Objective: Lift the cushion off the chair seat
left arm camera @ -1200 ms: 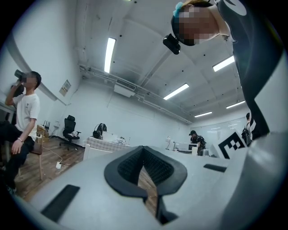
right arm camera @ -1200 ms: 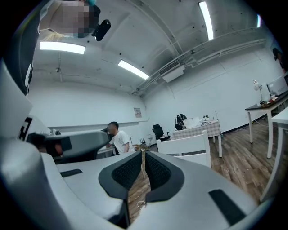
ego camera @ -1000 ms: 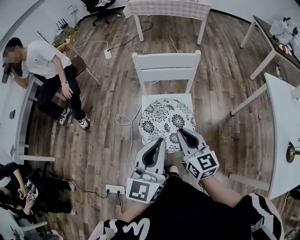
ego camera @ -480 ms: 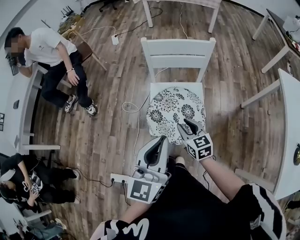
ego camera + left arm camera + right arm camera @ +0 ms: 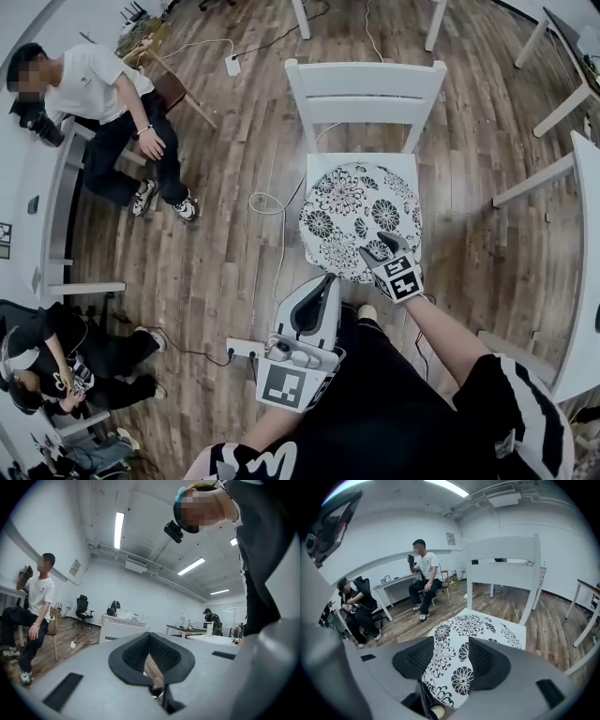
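A round white cushion with black flowers lies on the seat of a white wooden chair. My right gripper points down at the cushion's near edge. In the right gripper view its jaws are opening, and the cushion shows in the gap between them without the pads pressing on it. My left gripper hangs lower and nearer to me, left of the cushion and off the chair. In the left gripper view its fingertips meet, with nothing between them.
A person sits on a chair at the left and another at the lower left. A power strip and a white cable lie on the wood floor left of the chair. White table at right.
My right gripper has dropped down onto the cushion's near edge, tipped downward, and its jaws have parted. The left gripper has sunk a little and stays shut.
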### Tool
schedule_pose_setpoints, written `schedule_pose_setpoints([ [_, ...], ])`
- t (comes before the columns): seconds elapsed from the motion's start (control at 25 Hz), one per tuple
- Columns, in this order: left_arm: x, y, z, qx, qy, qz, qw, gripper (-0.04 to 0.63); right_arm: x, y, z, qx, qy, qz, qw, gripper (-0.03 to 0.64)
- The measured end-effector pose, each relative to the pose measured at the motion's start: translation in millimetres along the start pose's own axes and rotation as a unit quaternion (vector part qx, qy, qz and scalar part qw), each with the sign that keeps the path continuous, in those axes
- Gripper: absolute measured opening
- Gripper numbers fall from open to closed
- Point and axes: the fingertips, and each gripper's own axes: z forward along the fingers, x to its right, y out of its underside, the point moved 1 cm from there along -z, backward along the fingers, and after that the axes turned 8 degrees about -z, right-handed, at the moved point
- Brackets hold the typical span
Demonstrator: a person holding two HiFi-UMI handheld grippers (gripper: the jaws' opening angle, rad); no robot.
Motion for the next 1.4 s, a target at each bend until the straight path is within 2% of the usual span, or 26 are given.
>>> schedule_pose_setpoints([
  [0.2, -5.5, 10.4, 2.8, -0.007, 0.004, 0.012, 0.9999, 0.000, 5.3, 26.8, 23.8, -0.036, -0.009, -0.028, 0.999, 0.220],
  [0.4, -9.5, 13.8, 11.4, -0.006, -0.005, -0.015, 0.9999, 0.000, 12.9, 55.6, 38.8, -0.082, -0.016, -0.037, 0.996, 0.221],
  [0.6, -12.8, 19.5, 16.2, -0.012, 0.000, -0.015, 0.9998, -0.001, 14.9, 76.5, 51.3, -0.115, -0.024, -0.041, 0.992, 0.224],
  [0.88, -33.9, 30.1, 16.2, -0.021, -0.013, -0.016, 0.9996, -0.001, 13.3, 100.6, 72.9, -0.162, -0.043, -0.074, 0.983, 0.229],
  [1.24, -45.7, 39.6, 18.4, -0.021, -0.012, -0.012, 0.9996, 0.000, 11.2, 115.4, 89.6, -0.189, -0.047, -0.093, 0.976, 0.232],
  [1.4, -45.4, 40.2, 16.6, -0.022, -0.012, -0.012, 0.9996, 0.000, 10.9, 122.1, 93.4, -0.203, -0.051, -0.117, 0.971, 0.232],
])
